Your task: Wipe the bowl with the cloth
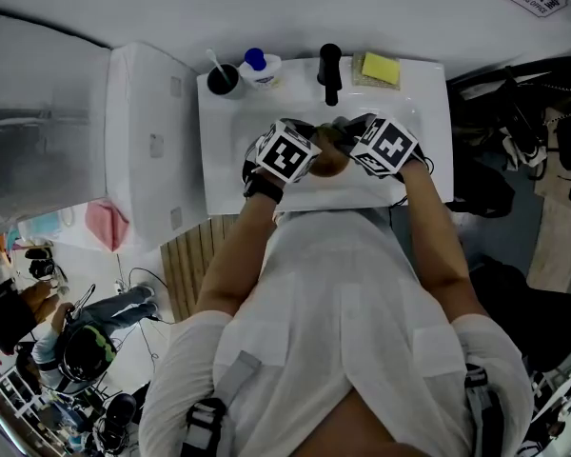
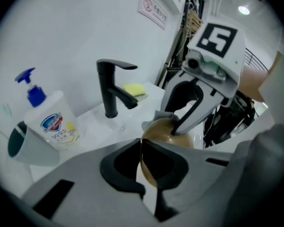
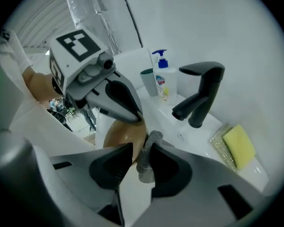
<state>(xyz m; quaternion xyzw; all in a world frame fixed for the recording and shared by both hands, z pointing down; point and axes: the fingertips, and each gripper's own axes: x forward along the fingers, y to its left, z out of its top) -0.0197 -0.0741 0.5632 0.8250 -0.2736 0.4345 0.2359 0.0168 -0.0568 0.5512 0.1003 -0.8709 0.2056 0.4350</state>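
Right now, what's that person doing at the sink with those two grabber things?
A person stands at a white sink with a gripper in each hand. The left gripper has its jaws shut on the rim of the brown bowl, holding it over the basin. The right gripper has a grey cloth between its jaws, right beside the bowl, but those jaws stand a little apart and do not squeeze the cloth.
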